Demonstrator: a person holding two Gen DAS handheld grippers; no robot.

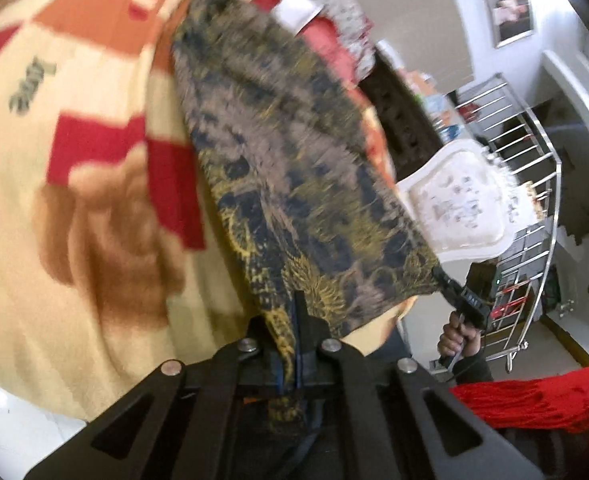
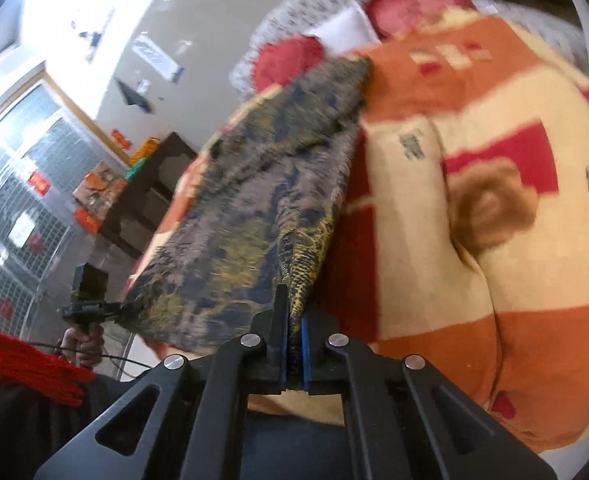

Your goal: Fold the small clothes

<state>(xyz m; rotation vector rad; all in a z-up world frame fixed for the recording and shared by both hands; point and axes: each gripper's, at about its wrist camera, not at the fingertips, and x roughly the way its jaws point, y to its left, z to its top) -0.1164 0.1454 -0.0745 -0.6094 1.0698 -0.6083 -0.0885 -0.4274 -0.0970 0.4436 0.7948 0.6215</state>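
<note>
A thin patterned cloth [image 1: 294, 152] is being pinched at two near corners by the left gripper [image 1: 294, 320] and the right gripper [image 2: 292, 320]. It is being held taut above a fuzzy blanket [image 1: 74, 200].

Left gripper [image 1: 298, 320] is clamped tight, jaws pinched together on a corner of the patterned cloth [image 1: 286, 152], angled downward. Right gripper [image 2: 294, 320] is the same: blue pads pressed together with the cloth's other corner caught between them. In the left wrist view the right hand [image 1: 456, 336] wraps around its handle, red knitted sleeve [image 1: 534, 400] behind it. In the right wrist view the left hand [image 2: 80, 340] grips its handle too.
</note>
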